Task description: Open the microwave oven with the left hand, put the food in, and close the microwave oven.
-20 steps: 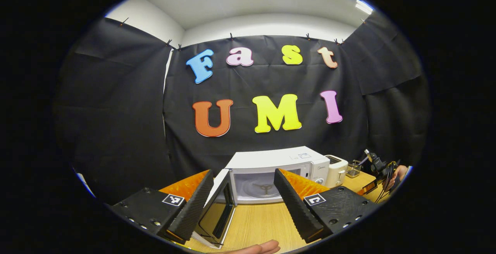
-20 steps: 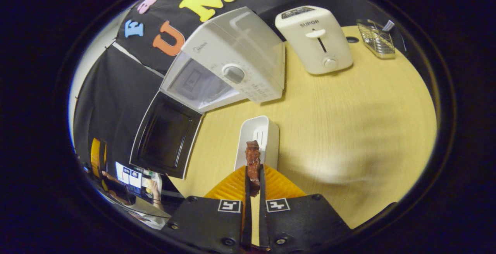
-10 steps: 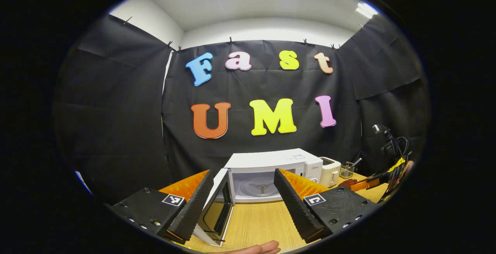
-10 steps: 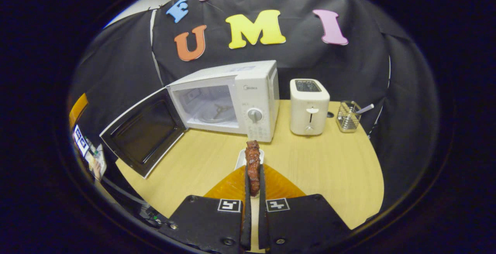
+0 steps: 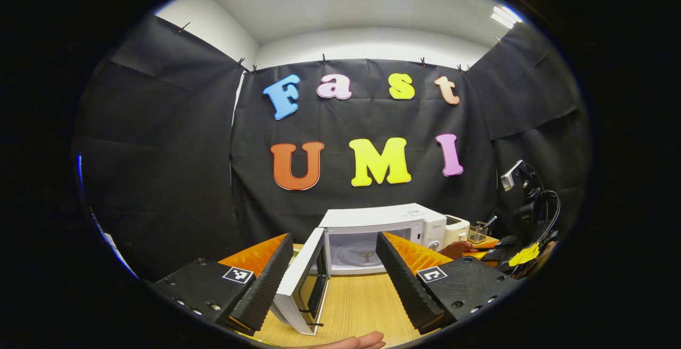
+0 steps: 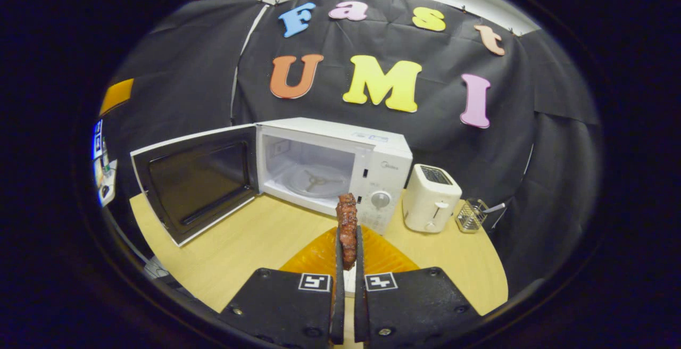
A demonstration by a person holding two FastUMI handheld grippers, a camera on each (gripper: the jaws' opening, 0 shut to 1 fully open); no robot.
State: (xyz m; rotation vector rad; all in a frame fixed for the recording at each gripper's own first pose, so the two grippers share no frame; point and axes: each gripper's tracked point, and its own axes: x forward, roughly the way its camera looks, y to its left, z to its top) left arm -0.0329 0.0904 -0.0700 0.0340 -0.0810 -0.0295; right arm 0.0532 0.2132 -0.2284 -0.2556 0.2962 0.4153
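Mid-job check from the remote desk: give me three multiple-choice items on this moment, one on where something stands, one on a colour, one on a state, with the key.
1. Where does the toaster stand relative to the microwave, in the right gripper view?
A. To its right on the table
B. On top of it
C. Inside its cavity

2. What colour is the microwave's casing?
A. Red
B. White
C. Blue

3. What is the state of the microwave door?
A. Shut
C. Removed and lying flat on the table
B. Swung open to the left

Key: 1 A, the toaster sits beside the control panel on the table. 2 B, top and front panel are white. 3 B, the cavity and turntable are exposed while the right gripper holds the food.
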